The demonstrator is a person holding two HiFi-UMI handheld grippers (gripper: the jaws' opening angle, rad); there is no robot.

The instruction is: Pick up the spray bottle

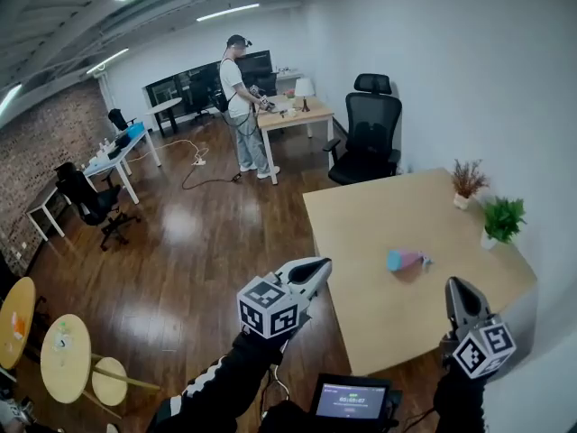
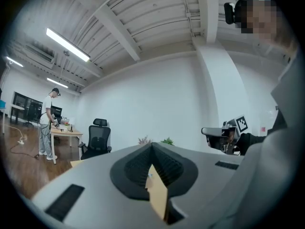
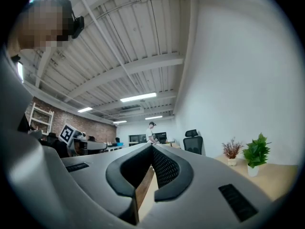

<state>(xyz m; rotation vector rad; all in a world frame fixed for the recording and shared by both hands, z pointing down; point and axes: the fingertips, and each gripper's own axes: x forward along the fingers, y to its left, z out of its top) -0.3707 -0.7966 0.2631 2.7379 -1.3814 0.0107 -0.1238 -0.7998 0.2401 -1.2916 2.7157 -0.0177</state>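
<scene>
The spray bottle, pink and teal, lies on its side near the middle of the light wooden table. My left gripper hovers over the floor just off the table's left edge, jaws together and holding nothing. My right gripper hangs over the table's near right part, short of the bottle, jaws also together and bare. In the left gripper view the left gripper is closed at the tips. The right gripper looks the same in the right gripper view.
A black office chair stands behind the table. Two potted plants sit by its right edge near the white wall. A person stands at a far desk. Round tables are at the lower left.
</scene>
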